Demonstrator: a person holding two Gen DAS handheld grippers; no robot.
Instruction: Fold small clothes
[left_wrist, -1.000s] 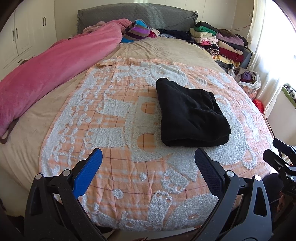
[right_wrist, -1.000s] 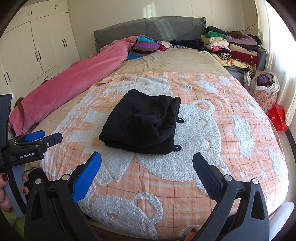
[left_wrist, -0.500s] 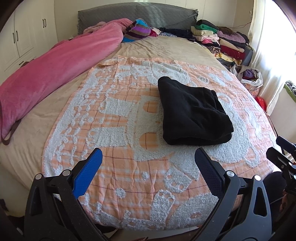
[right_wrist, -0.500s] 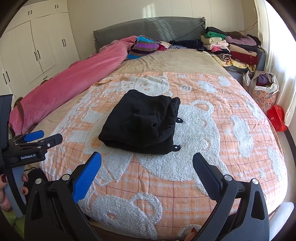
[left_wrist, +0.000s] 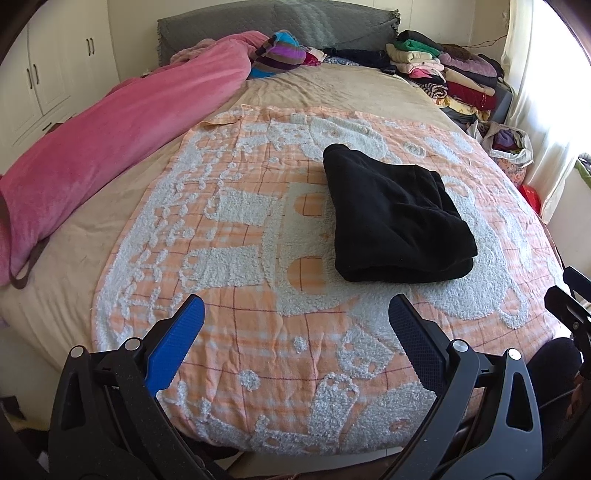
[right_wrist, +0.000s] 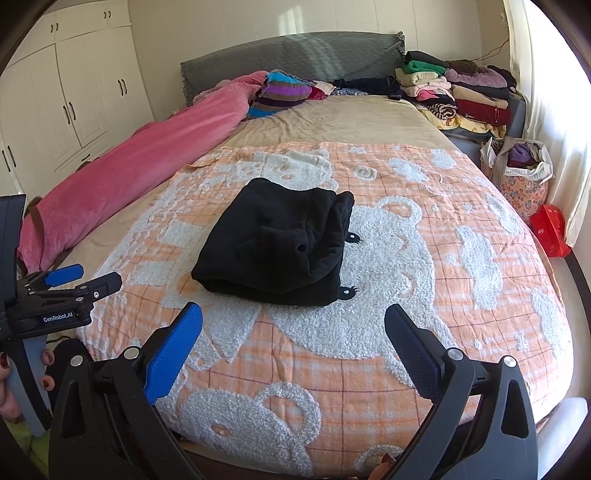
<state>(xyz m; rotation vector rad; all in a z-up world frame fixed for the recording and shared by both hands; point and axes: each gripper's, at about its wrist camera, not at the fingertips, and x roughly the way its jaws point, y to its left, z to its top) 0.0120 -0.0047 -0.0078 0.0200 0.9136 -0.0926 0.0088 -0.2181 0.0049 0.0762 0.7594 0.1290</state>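
A: Black garment (left_wrist: 395, 221) sits folded mid orange bear blanket (left_wrist: 240, 332), layers loose on its window-side edge.

B: Tools? Left tool (left_wrist: 295, 343) and right tool (right_wrist: 291, 343) both gape wide, empty, at the blanket's foot edge, well short of it.

A: Risk: a one-layer pinch unrolls the fold; blanket could snag too.

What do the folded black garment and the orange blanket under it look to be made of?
Black garment: probably fleece or a soft thick knit; matte, fuzzy surface, bulky rounded folds, no sheen. Orange blanket: looks like thin woven checked cotton with raised white tufted bear figures, nubbly like chenille or terry. The exact fibres cannot be told.
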